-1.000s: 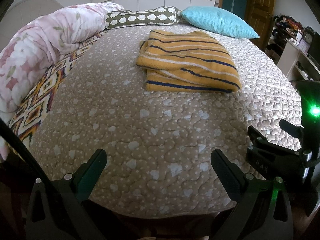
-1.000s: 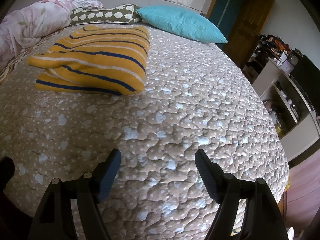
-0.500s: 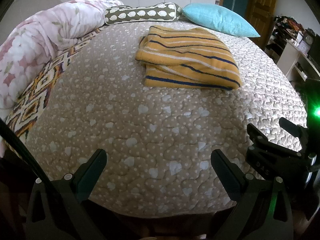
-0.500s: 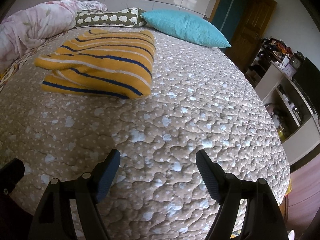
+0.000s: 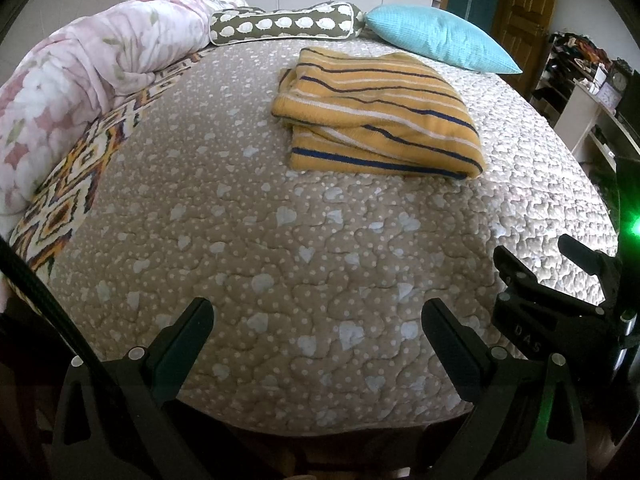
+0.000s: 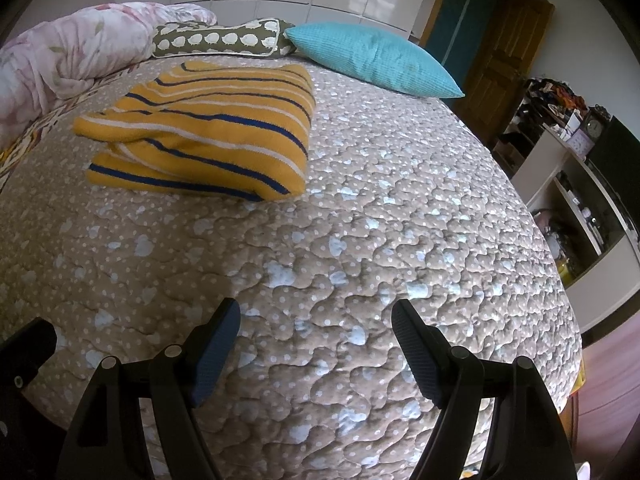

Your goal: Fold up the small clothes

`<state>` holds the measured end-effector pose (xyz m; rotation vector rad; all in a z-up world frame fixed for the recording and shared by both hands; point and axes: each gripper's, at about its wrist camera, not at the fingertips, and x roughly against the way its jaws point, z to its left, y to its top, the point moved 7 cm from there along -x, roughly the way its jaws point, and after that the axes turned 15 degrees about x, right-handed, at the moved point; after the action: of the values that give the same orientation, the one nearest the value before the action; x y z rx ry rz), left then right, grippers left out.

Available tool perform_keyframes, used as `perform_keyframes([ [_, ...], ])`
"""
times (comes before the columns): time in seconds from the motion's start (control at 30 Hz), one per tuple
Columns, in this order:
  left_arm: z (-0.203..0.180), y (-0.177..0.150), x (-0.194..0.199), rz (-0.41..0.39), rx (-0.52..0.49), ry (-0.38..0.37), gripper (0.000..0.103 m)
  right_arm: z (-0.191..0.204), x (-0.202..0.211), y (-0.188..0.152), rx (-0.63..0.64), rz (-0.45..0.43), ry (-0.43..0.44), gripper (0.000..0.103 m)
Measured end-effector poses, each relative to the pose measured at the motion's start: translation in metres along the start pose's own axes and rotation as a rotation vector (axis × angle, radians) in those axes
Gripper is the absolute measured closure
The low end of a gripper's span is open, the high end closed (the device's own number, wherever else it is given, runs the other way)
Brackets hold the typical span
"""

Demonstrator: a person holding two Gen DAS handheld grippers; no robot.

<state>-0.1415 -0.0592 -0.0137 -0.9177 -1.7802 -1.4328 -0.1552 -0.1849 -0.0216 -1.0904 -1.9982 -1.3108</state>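
A yellow sweater with blue and white stripes [image 5: 376, 116] lies folded on the beige quilted bed [image 5: 280, 264], toward the far side; it also shows in the right wrist view [image 6: 208, 132], upper left. My left gripper [image 5: 318, 332] is open and empty over the near edge of the bed. My right gripper [image 6: 316, 340] is open and empty, also near the front edge, well short of the sweater. The right gripper also appears at the right of the left wrist view [image 5: 552, 280].
A pink floral duvet [image 5: 80, 76] is bunched along the left. A brown sheep-print bolster [image 5: 284, 24] and a teal pillow [image 5: 436, 40] lie at the head. White shelves [image 6: 592, 216] with clutter and a wooden door [image 6: 500, 52] stand to the right.
Both grippers have drawn back and tilted slightly, so the sweater sits lower in both views. The sweater itself has not moved. Both stay open.
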Motion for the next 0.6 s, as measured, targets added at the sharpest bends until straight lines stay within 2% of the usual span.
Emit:
perform_keyframes([
  [0.6, 0.0012, -0.0007, -0.0035, 0.014, 0.004, 0.005, 0.0, 0.0004, 0.0003, 0.0009, -0.008, -0.001, 0.001, 0.021],
])
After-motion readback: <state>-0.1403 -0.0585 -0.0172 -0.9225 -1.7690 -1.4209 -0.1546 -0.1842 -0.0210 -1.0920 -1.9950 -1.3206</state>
